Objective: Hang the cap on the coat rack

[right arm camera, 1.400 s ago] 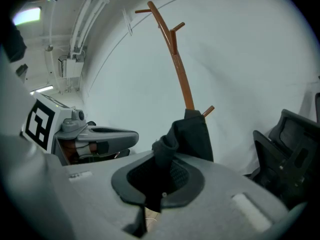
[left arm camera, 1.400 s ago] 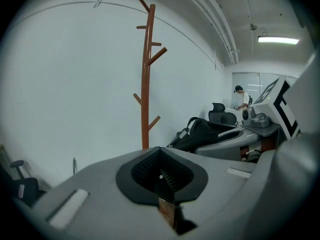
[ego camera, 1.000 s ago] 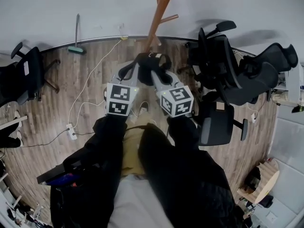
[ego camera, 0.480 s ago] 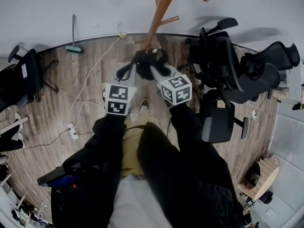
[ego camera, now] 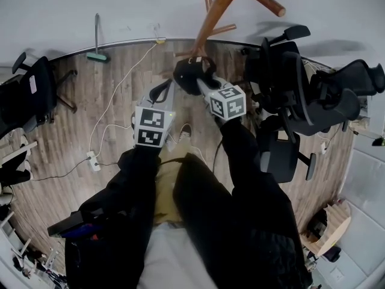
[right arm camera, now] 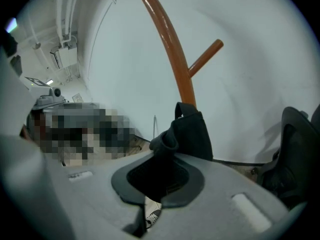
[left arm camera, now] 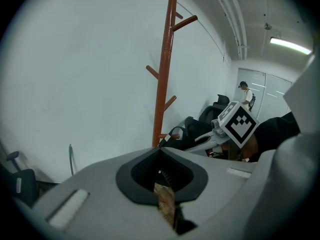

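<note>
- Since a second ago the right gripper point(ego camera: 200, 82) has lifted the cap point(ego camera: 187, 74) up and forward, closer to the coat rack point(ego camera: 212, 15). The left gripper point(ego camera: 169, 88) has stayed lower and now sits apart from the cap.
- The right gripper is clenched on the black cap. In the right gripper view the cloth is pinched between its jaws and bunches up above them point(right arm camera: 190, 131).
- The cap is in the air just in front of the rack's brown pole, below a slanting peg point(right arm camera: 205, 56). It does not hang on any peg.
- The left gripper's jaws are pressed together with nothing between them. In its own view they point toward the pole point(left arm camera: 164, 74), with the cap point(left arm camera: 175, 135) and the right gripper's marker cube point(left arm camera: 239, 124) off to the right.
- Black office chairs point(ego camera: 295, 89) stand to the right of the rack. A broom point(ego camera: 96, 52) leans on the wall to the left, over the wood floor point(ego camera: 108, 95).
</note>
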`<state>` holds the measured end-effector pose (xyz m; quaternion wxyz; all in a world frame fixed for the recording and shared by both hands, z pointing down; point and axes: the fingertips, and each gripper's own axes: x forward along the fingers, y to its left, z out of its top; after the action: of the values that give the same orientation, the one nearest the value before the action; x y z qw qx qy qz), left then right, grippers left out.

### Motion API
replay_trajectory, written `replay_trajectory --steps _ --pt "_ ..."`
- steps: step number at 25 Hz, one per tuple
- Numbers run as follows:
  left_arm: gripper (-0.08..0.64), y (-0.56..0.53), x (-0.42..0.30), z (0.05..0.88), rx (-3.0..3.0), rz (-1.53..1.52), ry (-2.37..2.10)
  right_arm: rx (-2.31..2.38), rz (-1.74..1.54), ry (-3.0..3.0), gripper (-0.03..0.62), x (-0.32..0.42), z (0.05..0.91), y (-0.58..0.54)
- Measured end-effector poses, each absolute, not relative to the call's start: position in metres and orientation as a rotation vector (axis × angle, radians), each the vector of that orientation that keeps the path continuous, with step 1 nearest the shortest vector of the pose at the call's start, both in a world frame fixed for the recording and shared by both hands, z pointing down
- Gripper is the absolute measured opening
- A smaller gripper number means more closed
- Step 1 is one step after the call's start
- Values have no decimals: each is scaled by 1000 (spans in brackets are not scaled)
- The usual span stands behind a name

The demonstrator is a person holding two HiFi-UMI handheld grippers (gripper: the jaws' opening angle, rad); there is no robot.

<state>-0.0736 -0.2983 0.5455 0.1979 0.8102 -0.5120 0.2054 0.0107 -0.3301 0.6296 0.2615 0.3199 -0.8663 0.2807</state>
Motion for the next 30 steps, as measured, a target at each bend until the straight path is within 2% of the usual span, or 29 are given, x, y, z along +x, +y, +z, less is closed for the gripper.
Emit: replay_trajectory --steps 15,17,20,30 --pt "3 -291 -93 560 2208 628 -1462 985 891 -2229 8 29 685 -365" --pt "3 -289 -94 558 2210 628 -1465 1013 891 -2215 30 28 688 -368" --pt "3 -289 -94 554 2216 621 -1470 1027 896 -2215 104 28 685 -368" --pt "3 -285 -86 536 2270 574 -1467 1169 809 -2293 107 39 628 -338"
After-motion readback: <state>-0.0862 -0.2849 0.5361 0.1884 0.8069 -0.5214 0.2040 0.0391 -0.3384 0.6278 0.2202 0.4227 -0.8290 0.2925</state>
